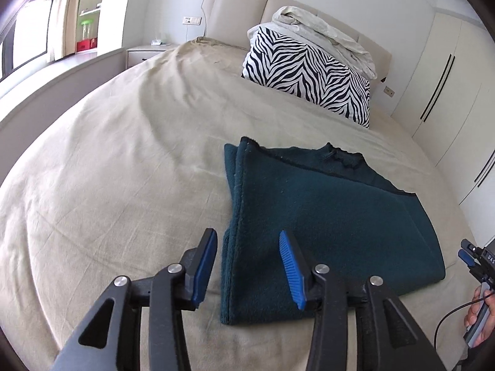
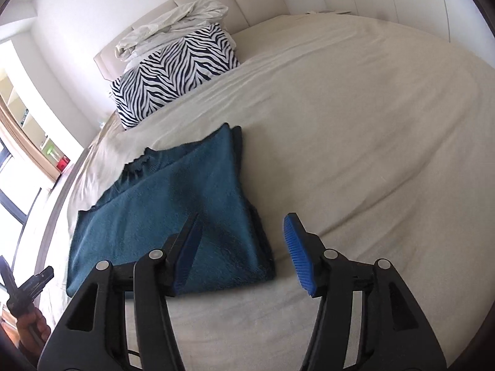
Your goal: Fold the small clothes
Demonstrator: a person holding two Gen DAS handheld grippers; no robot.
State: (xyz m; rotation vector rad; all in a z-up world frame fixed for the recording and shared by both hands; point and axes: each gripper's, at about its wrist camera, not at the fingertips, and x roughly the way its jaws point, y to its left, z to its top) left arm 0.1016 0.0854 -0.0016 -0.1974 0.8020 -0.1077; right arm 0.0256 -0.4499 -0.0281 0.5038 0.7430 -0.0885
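Note:
A dark teal fleece garment lies folded flat on the beige bed sheet; it also shows in the right wrist view. My left gripper is open and empty, hovering above the garment's near left edge. My right gripper is open and empty, above the garment's near right corner. The right gripper shows at the right edge of the left wrist view, and the left gripper at the left edge of the right wrist view.
A zebra-print pillow with a crumpled white duvet on it rests against the headboard. White wardrobe doors stand to the right of the bed, a nightstand and window to the left.

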